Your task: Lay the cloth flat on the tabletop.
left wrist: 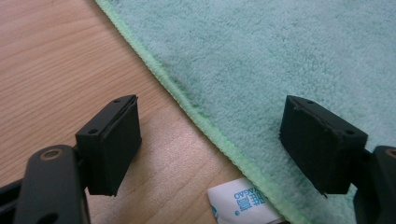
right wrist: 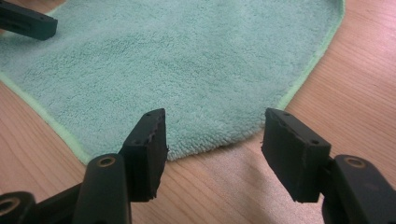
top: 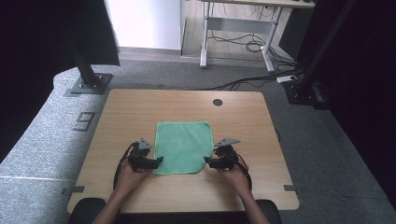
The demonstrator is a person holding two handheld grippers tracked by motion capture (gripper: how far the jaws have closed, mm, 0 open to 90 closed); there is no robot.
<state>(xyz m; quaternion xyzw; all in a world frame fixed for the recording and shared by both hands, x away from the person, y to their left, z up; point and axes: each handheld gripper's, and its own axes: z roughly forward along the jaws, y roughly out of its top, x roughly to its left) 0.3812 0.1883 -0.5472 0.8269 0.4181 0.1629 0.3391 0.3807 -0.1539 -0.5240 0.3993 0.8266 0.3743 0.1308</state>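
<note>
A green terry cloth lies flat on the wooden table. My left gripper is at the cloth's near left corner, open; its jaws straddle the cloth's hem, with a white label poking out from under the edge. My right gripper is at the near right corner, open as well, and the folded-in cloth corner lies between its jaws. In the right gripper view a jaw of the left gripper rests far off on the cloth.
A round cable hole sits near the table's far edge. Bare wood surrounds the cloth on all sides. A desk frame and cables stand on the floor beyond, and a black post base at far left.
</note>
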